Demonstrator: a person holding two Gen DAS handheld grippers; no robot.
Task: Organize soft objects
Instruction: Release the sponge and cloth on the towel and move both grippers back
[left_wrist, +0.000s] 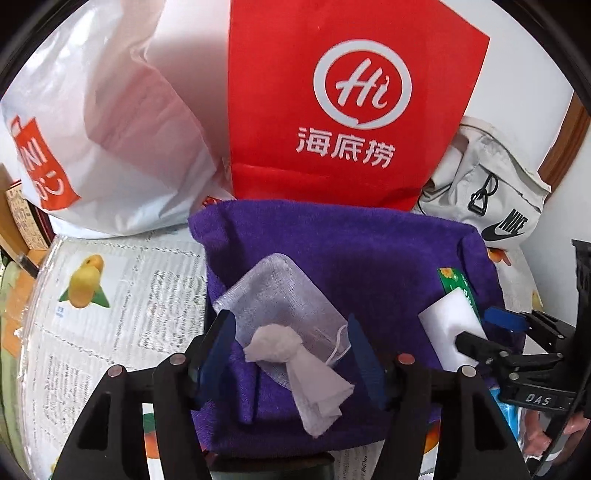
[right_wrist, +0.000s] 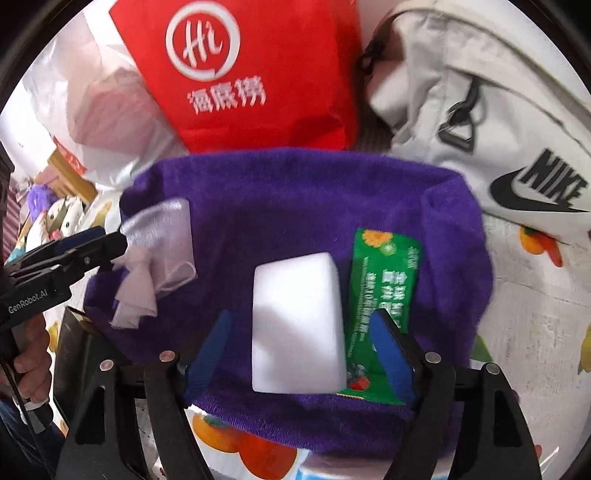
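Note:
A purple towel (left_wrist: 354, 251) lies spread on the table; it also shows in the right wrist view (right_wrist: 295, 199). On it lie a sheer white drawstring pouch (left_wrist: 280, 295), a crumpled white tissue (left_wrist: 295, 362), a white sponge block (right_wrist: 295, 325) and a green packet (right_wrist: 384, 280). My left gripper (left_wrist: 291, 350) is open, its blue fingers either side of the tissue and pouch. My right gripper (right_wrist: 303, 347) is open, its fingers either side of the sponge block. The sponge (left_wrist: 447, 328) and right gripper also show at the right of the left wrist view.
A red paper bag (left_wrist: 332, 99) stands behind the towel, a white plastic bag (left_wrist: 103, 129) to its left, a grey Nike bag (right_wrist: 480, 110) to its right. The tablecloth (left_wrist: 122, 295) has fruit prints. Shelves with toys (right_wrist: 55, 218) at the far left.

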